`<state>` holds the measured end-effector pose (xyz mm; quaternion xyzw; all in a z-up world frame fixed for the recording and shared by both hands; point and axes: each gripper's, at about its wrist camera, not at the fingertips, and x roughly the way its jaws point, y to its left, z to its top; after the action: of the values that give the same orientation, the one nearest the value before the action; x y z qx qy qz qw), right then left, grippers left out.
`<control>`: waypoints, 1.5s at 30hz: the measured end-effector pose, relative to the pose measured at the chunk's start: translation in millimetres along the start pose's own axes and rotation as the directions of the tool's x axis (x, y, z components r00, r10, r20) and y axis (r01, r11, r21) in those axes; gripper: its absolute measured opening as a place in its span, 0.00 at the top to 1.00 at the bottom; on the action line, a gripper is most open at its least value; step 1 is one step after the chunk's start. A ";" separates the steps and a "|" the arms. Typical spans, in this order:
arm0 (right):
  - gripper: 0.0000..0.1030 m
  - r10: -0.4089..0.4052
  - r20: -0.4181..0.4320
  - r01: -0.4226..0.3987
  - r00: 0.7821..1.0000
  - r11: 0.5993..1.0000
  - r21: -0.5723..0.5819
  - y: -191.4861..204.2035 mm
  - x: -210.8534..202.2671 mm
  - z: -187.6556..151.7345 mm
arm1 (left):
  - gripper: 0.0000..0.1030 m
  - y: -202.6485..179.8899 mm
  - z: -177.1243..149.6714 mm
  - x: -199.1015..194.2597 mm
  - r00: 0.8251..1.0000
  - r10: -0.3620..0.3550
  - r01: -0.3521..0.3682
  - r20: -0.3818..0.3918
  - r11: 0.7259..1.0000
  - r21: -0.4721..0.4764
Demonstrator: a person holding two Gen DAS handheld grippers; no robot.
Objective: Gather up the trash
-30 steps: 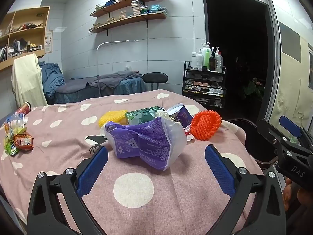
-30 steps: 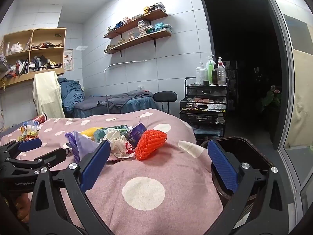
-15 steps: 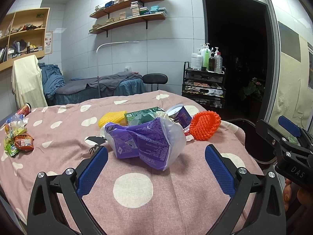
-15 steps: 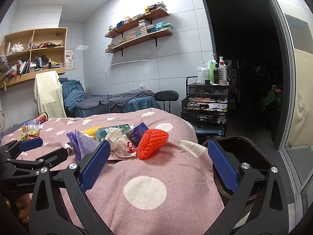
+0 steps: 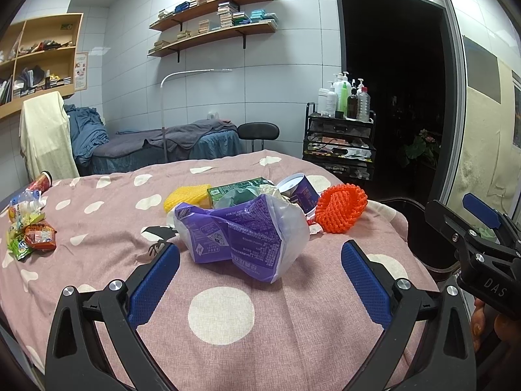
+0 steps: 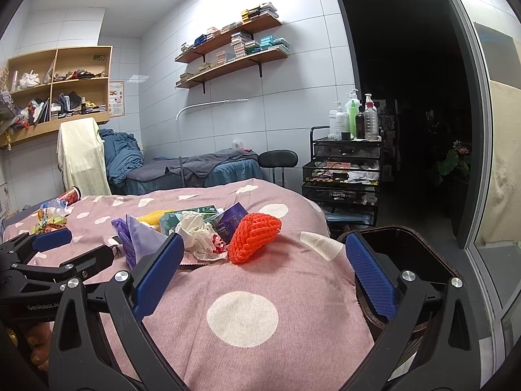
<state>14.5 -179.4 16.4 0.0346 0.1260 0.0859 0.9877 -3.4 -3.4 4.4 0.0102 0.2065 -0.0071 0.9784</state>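
trash pile (image 5: 247,224) on bed (image 5: 221,312)

I count two grippers: the left gripper (image 5: 260,267) and the right gripper (image 6: 265,267), each with two blue pads, jaws spread wide.

On the bed (image 5: 221,312) I count one central trash pile: one purple bag (image 5: 241,238), one orange net (image 5: 342,208), one yellow net (image 5: 185,195), one green carton (image 5: 241,187), one purple cup (image 5: 299,190), one crumpled white wrapper (image 6: 198,234).

At the far left edge I see a second heap of snack wrappers (image 5: 27,231); I cannot count its pieces exactly. One red tube (image 5: 40,182) lies beside it.

One dark bin (image 6: 407,251) stands by the bed.

Two wall shelves (image 5: 211,19). One cart (image 5: 338,143), with about six bottles (image 5: 345,97) on top.
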 end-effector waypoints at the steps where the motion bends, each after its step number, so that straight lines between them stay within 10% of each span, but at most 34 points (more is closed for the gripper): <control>1: 0.04 0.000 0.000 0.000 1.000 1.000 0.000 -0.3 0.3 0.3 | 0.05 0.0 -0.1 0.0 1.000 0.000 0.000 0.001 1.000 0.000; 45: 0.04 -0.002 -0.011 0.002 1.000 1.000 0.006 -0.7 0.7 -1.7 | 0.05 -0.1 -0.9 -0.8 1.000 -0.002 0.002 -0.003 1.000 -0.002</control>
<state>14.8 -179.8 14.5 0.0368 0.1317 0.0845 0.9870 -4.6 -3.4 3.9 0.0091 0.2077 -0.0078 0.9781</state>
